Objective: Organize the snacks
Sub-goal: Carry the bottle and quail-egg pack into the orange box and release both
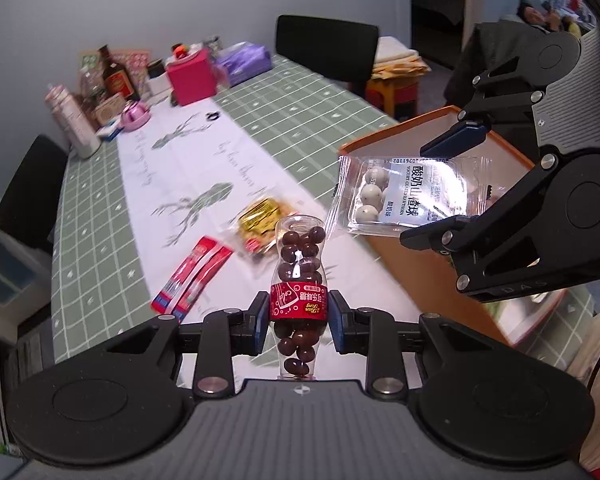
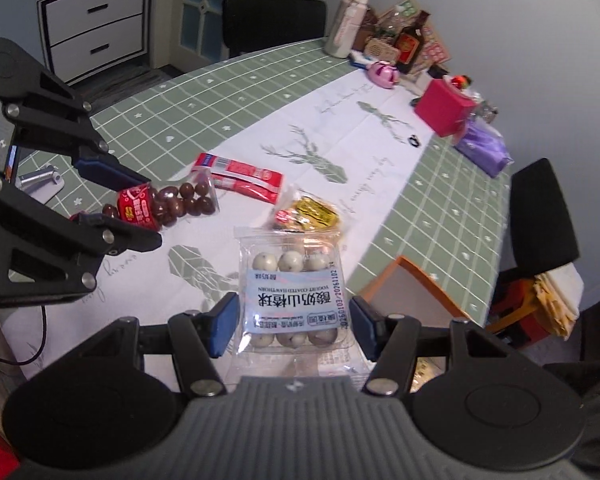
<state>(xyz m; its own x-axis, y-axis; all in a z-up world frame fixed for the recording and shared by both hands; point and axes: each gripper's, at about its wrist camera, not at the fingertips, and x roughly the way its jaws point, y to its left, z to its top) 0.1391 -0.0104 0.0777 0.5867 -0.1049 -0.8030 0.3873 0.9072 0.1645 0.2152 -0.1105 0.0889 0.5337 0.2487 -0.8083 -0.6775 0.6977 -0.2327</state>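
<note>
Gripping a clear bottle of chocolate balls (image 1: 299,280) above the tabletop (image 1: 260,120), the left claw (image 1: 299,314) is clamping its red label. Holding a yogurt hawthorn ball packet (image 2: 292,292) near an orange box (image 2: 416,280), the right claw (image 2: 292,320) is pinching its sides.

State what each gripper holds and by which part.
Left gripper: chocolate-ball bottle, at its red label. Right gripper: yogurt hawthorn ball pack, by its side edges.

Green-checked tablecloth (image 1: 300,92), red-labelled bottle (image 1: 299,280), orange box (image 1: 404,216).
</note>
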